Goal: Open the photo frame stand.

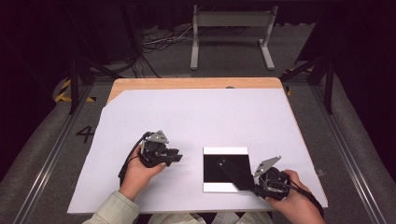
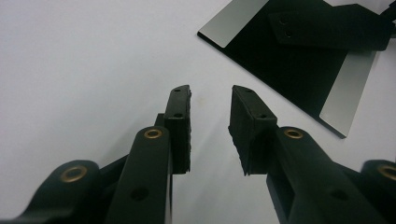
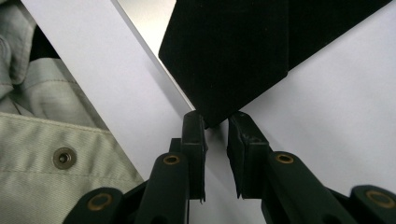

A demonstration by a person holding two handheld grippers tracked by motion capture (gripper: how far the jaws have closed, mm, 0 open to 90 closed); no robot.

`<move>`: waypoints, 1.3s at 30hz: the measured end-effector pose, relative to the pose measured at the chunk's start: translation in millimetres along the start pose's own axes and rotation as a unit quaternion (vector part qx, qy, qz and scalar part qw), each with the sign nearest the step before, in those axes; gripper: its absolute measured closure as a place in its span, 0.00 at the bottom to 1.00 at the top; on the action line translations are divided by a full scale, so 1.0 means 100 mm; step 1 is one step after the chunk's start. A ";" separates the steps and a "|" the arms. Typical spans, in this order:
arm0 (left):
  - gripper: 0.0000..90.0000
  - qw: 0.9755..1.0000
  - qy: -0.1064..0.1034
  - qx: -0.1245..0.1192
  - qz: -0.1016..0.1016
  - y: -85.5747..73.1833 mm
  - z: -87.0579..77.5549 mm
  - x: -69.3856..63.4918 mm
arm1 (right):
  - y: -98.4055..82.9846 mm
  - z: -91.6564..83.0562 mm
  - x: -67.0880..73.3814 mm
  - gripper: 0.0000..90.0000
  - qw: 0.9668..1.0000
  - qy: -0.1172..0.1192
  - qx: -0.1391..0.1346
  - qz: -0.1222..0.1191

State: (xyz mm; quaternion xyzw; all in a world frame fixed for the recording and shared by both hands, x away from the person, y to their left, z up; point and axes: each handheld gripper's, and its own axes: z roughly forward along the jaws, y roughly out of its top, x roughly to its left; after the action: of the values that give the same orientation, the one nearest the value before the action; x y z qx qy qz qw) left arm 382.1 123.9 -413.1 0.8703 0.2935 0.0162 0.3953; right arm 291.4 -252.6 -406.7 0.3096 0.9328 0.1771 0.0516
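Right fingers bracket the corner of the black sheet, a slit of gap between them; left fingers are spread and empty.

You have the sheet's tip sitting between your right pads, but they do not look pressed on it yet. The sheet lies slantwise across the plate, at the near right of the white cover, with its corner hanging off toward you. The risk is the small bite: with so little of the tip between the pads, the sheet will likely slip out or crease when you lift. A drag could also slide the plate, since your left hand is parked well apart from it. No container here; the flat plate carries the sheet alone.
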 end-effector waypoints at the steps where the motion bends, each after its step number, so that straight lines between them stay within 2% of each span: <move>1: 0.77 1.000 0.000 0.000 -0.002 0.00 0.00 0.00 | 0.00 -0.01 0.00 0.86 1.000 -0.001 -0.004 0.002; 9: 0.77 1.000 0.000 0.000 -0.001 0.00 0.00 0.00 | 0.02 -0.15 0.01 0.90 0.999 -0.004 -0.042 0.002; 14: 0.77 1.000 0.000 0.001 -0.001 0.00 0.00 -0.01 | 0.04 -0.26 0.00 0.98 0.997 -0.004 -0.078 0.001; 17: 0.77 1.000 0.000 0.000 0.000 0.00 0.00 -0.01 | 0.08 -0.30 0.01 1.00 0.996 -0.005 -0.093 -0.001; 25: 0.77 1.000 0.001 0.001 0.002 0.00 0.00 0.00 | 0.19 -0.37 0.03 1.00 0.993 -0.017 -0.114 -0.008; 39: 0.77 1.000 0.001 0.000 -0.001 0.00 0.00 0.00 | 0.31 -0.38 0.02 1.00 0.992 -0.023 -0.127 -0.007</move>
State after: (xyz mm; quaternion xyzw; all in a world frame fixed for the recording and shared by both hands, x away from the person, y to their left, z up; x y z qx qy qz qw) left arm 382.0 124.3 -413.2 0.8701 0.2948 0.0167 0.3946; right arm 299.0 -239.9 -360.1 0.2976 0.9036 0.2865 0.1135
